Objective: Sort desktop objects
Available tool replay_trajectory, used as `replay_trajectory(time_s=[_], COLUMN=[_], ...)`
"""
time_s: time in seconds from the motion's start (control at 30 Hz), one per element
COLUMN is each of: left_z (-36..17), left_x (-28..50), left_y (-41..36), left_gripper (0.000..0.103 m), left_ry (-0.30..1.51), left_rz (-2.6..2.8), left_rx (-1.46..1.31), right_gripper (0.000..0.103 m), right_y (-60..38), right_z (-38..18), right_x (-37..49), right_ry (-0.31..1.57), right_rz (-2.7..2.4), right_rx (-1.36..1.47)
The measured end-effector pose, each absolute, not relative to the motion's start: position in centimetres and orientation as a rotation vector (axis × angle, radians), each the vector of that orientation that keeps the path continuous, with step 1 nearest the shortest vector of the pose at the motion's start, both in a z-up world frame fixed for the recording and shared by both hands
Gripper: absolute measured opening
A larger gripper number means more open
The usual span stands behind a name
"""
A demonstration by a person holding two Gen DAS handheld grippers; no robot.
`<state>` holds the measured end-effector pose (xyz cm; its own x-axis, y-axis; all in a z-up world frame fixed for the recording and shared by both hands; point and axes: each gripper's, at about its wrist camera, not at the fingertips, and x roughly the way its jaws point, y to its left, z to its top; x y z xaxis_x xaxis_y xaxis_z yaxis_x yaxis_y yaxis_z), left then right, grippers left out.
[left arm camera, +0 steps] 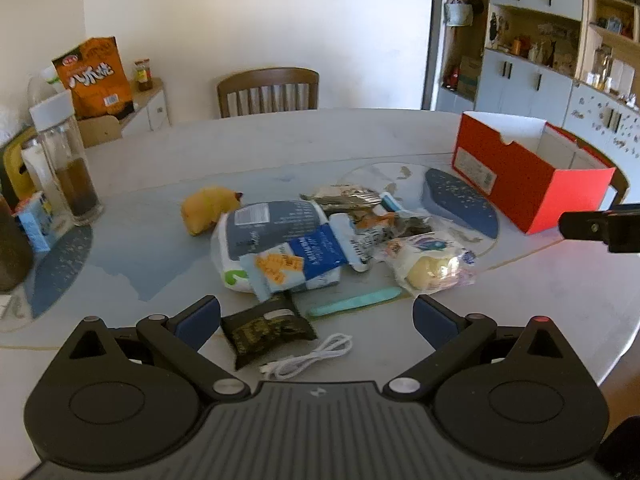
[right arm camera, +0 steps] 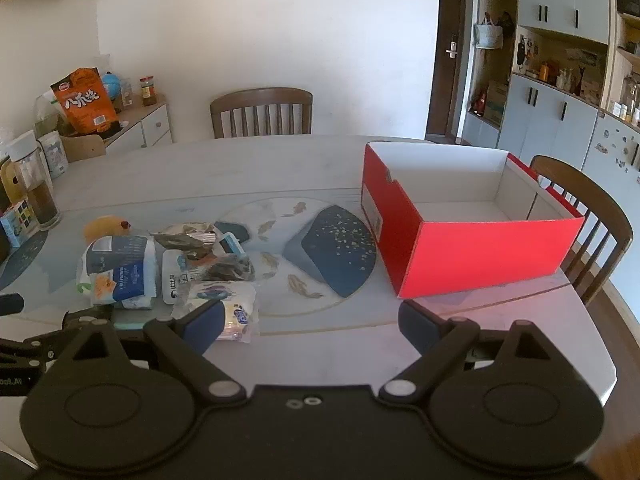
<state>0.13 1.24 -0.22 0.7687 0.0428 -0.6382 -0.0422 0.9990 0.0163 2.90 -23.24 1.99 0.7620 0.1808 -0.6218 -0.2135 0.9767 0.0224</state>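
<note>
A heap of small items lies mid-table: a white and blue tissue pack (left arm camera: 276, 248) (right arm camera: 120, 272), a yellow plush toy (left arm camera: 208, 208) (right arm camera: 106, 227), a clear bag with a yellow snack (left arm camera: 430, 266) (right arm camera: 228, 308), a dark sachet (left arm camera: 266, 330), a white cable (left arm camera: 310, 356) and a teal stick (left arm camera: 354, 300). An empty red box (left arm camera: 528, 172) (right arm camera: 476, 240) stands to the right. My left gripper (left arm camera: 316, 320) hovers open over the sachet and cable, holding nothing. My right gripper (right arm camera: 308, 324) hangs open above bare table, between the heap and the box.
A glass bottle (left arm camera: 66, 160) and a small carton (left arm camera: 36, 220) stand at the table's left edge. Wooden chairs (right arm camera: 262, 114) (right arm camera: 588, 220) sit at the far side and right. Patterned mats (right arm camera: 336, 256) cover the tabletop (right arm camera: 240, 172). A sideboard with an orange bag (right arm camera: 86, 98) is behind left.
</note>
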Motion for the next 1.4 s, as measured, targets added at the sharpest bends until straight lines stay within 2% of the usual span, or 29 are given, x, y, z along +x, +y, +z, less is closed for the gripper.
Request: replay_trajectory(time_s=[1.4], left_z=[-1.3], left_x=[1.3], left_y=[5.1], left_gripper=[0.103], left_ry=[0.718], left_rz=[0.061], left_rx=[-0.011], right_gripper=[0.094], right_y=[-18.5], right_z=[0.9], right_x=[3.1], right_ry=[0.658], right_rz=[0.292], right_rx=[-0.087])
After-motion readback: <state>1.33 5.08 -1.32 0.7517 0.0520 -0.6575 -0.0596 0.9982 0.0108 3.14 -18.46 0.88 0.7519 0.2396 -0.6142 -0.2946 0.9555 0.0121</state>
